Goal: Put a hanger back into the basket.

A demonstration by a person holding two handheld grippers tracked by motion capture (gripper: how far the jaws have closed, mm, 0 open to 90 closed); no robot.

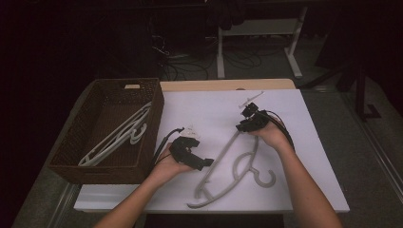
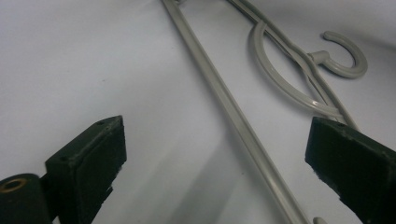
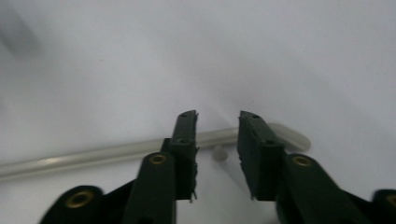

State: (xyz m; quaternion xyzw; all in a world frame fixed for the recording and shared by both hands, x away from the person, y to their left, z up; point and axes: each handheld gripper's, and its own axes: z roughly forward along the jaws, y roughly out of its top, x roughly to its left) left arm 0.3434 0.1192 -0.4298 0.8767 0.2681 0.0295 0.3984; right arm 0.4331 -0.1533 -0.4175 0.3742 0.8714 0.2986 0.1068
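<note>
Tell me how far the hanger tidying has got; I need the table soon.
Done: white hangers already lie in the wicker basket. In hand: one grey hanger lies flat on the table, with the right tool at its far tip, jaws apart around the bar, and the left tool open beside it. Left: lifting it into the basket.

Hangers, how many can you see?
At least 3: one grey hanger lies on the white table between the hands, and two or so pale hangers lie in the brown basket; more could hide underneath.
</note>
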